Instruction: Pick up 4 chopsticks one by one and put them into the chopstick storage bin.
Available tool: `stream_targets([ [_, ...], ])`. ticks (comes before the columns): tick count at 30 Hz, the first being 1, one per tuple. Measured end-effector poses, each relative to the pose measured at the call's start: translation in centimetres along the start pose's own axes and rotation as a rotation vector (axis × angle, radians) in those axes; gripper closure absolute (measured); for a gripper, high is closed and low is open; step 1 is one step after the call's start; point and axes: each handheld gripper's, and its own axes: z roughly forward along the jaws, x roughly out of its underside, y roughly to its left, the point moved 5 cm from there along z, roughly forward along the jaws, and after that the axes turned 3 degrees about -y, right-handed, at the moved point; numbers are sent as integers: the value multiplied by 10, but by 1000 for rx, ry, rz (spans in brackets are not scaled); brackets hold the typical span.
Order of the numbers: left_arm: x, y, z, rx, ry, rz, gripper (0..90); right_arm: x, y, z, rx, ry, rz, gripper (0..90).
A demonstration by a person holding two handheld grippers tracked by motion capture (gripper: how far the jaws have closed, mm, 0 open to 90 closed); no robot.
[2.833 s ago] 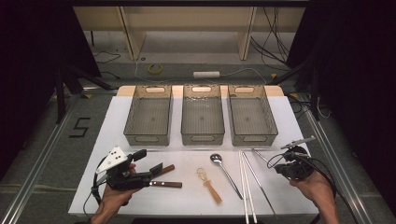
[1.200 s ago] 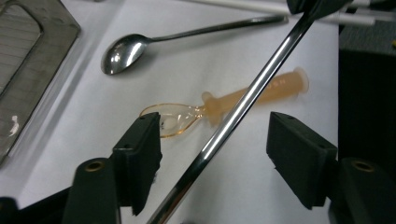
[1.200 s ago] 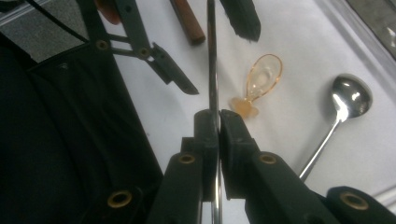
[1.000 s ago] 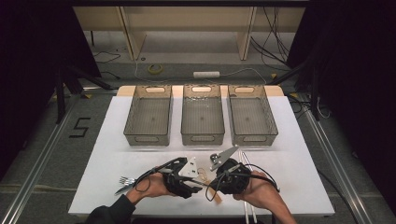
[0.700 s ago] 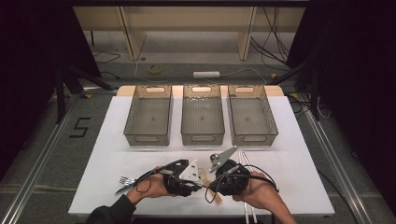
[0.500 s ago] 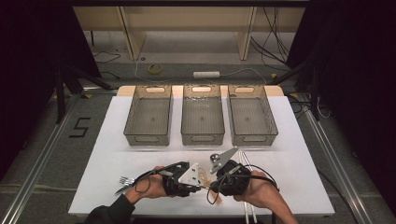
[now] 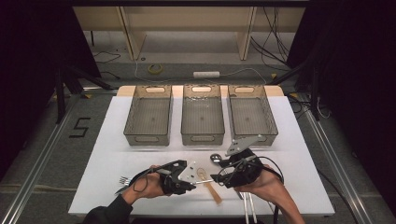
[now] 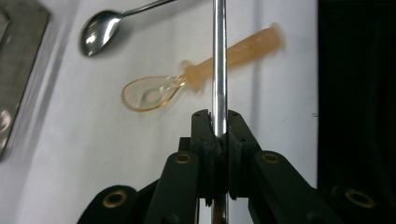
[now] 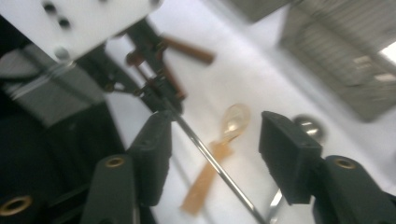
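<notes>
High view: your left gripper (image 7: 195, 183) and right gripper (image 7: 219, 177) meet near the front edge of the white table (image 7: 116, 140), over the amber plastic spoon (image 7: 208, 183). A thin metal rod (image 7: 201, 182) bridges the two grippers. A fork (image 7: 123, 180) lies beside your left wrist, and a metal spoon (image 7: 215, 157) is just behind the right gripper. Three grey bins (image 7: 201, 114) sit in a row farther back.

Left gripper view: your jaws are clamped tight on the rod (image 8: 218, 65), which runs straight up past the amber plastic spoon (image 8: 187, 84) lying flat on the table. The metal spoon (image 8: 100, 33) is at the upper left.

Right gripper view: blurred. Your jaws have just opened and stand apart; the rod (image 9: 210, 163) passes between them, lying close by the left pad (image 9: 152, 154). The amber plastic spoon (image 9: 219, 149) lies below.
</notes>
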Motion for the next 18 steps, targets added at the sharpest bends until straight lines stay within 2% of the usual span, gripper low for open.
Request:
stream_targets([
  [2, 2, 4, -2, -15, -1, -35, 833, -2, -5, -8, 39, -33, 28, 412],
  [4, 3, 9, -5, -29, -5, -79, 833, -2, -10, -16, 58, -55, 45, 383],
  [8, 6, 17, -9, -61, -12, -149, 833, 2, -19, -30, 82, -67, 78, 331],
  [10, 7, 20, -11, -70, -18, -168, 833, 5, -25, -35, 99, -61, 96, 319],
  [15, 9, 26, -17, -96, -38, -205, 832, 14, -39, -44, 89, -60, 147, 309],
  [18, 11, 30, -22, -111, -48, -224, 832, 18, -42, -46, 66, -78, 143, 276],
])
